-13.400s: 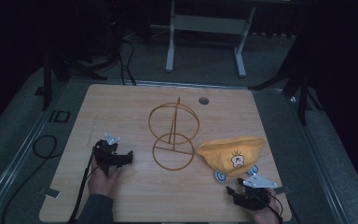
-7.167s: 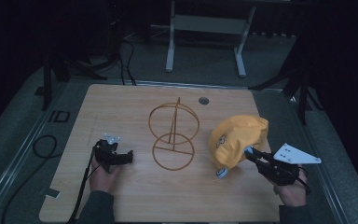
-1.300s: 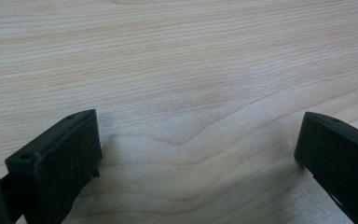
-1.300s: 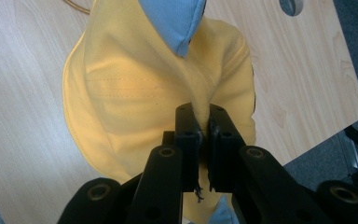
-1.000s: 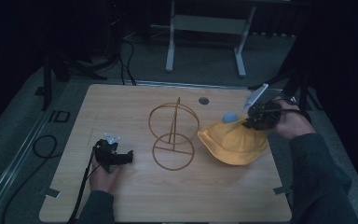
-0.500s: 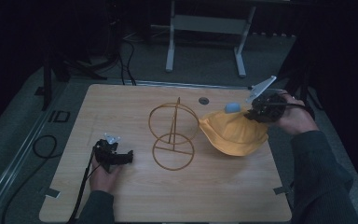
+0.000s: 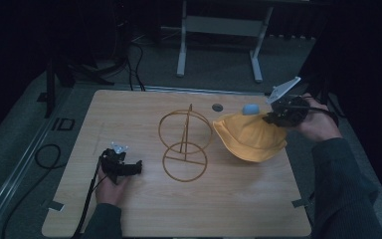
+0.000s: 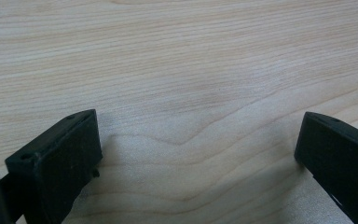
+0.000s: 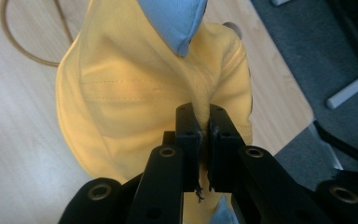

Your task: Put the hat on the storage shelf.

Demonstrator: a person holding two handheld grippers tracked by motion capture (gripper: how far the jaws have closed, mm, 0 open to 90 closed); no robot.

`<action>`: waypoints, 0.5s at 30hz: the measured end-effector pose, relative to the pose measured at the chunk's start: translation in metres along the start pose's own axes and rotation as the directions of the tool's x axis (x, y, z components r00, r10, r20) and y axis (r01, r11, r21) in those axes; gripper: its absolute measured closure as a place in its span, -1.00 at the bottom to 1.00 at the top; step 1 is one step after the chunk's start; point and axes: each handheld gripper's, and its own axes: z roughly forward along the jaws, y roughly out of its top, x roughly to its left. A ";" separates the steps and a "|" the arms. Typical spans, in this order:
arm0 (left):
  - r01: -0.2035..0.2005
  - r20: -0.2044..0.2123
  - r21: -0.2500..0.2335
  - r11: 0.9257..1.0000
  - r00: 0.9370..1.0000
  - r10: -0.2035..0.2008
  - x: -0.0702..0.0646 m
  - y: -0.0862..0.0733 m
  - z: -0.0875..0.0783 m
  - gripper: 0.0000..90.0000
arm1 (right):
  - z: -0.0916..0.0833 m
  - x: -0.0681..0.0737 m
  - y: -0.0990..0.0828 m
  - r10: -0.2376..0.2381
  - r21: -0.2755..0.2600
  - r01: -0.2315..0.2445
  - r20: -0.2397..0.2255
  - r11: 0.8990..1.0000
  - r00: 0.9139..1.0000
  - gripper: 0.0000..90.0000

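Note:
A yellow fabric hat with a light blue part hangs above the right side of the wooden table, just right of a wire stand made of two hoops and a post. My right gripper is shut on a fold of the hat, its jaws pinching the yellow cloth. My left gripper rests on the table at the front left. Its jaws stand wide open over bare wood with nothing between them.
A small round grommet sits in the table near the back edge. Cables lie on the floor at the left, and a metal frame stands behind the table. The table's right edge lies under the person's right forearm.
My right gripper has carried the hat a little further back and up at the table's right side. The left gripper has stayed in place.

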 end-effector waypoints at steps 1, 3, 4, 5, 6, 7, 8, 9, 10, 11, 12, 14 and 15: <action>0.000 0.000 0.000 1.000 1.000 0.000 0.000 0.000 0.000 -0.99 | 0.000 0.000 0.000 0.001 -0.004 -0.001 0.007 1.000 1.000 0.89; -0.002 -0.001 0.001 1.000 1.000 0.002 0.000 0.000 0.000 -0.99 | -0.003 -0.002 0.000 0.015 -0.020 -0.015 0.027 1.000 1.000 0.89; -0.003 0.000 0.002 1.000 1.000 0.003 0.000 0.000 0.000 -0.99 | -0.004 -0.003 0.000 0.020 -0.025 -0.019 0.035 1.000 0.999 0.89; -0.002 0.000 0.001 1.000 1.000 0.002 0.000 0.000 0.000 -0.99 | -0.004 -0.004 0.000 0.026 -0.030 -0.025 0.038 0.999 0.999 0.89; -0.002 0.000 0.001 1.000 1.000 0.002 0.000 0.000 0.000 -0.99 | -0.005 -0.005 0.001 0.029 -0.031 -0.027 0.042 0.999 0.999 0.89; -0.002 0.000 0.001 1.000 1.000 0.002 0.000 0.000 0.000 -0.99 | -0.005 -0.006 0.001 0.031 -0.033 -0.030 0.043 0.999 0.999 0.89; -0.002 0.000 0.001 1.000 1.000 0.002 0.000 0.000 0.000 -0.99 | -0.006 -0.006 0.001 0.033 -0.033 -0.032 0.043 0.999 0.999 0.89; -0.002 0.000 0.001 1.000 1.000 0.002 0.000 0.000 0.000 -0.99 | -0.006 -0.007 0.001 0.034 -0.032 -0.032 0.044 0.999 0.998 0.89; -0.002 0.000 0.001 1.000 1.000 0.002 0.000 0.000 0.000 -0.99 | -0.007 -0.007 0.001 0.034 -0.033 -0.033 0.044 0.999 0.998 0.89; -0.002 0.000 0.001 1.000 1.000 0.002 0.000 0.000 0.000 -0.99 | -0.007 -0.007 0.001 0.035 -0.033 -0.033 0.044 0.999 0.998 0.89; -0.002 0.000 0.001 1.000 1.000 0.002 0.000 0.000 0.000 -0.99 | -0.008 -0.008 0.001 0.036 -0.035 -0.034 0.047 0.999 0.998 0.89; -0.002 0.000 0.001 1.000 1.000 0.002 0.000 0.000 0.000 -0.99 | -0.009 -0.008 0.002 0.033 -0.041 -0.031 0.044 0.999 0.998 0.89; -0.002 0.000 0.001 1.000 1.000 0.002 0.000 0.000 0.000 -0.99 | -0.009 -0.008 0.002 0.035 -0.042 -0.033 0.043 0.999 0.998 0.89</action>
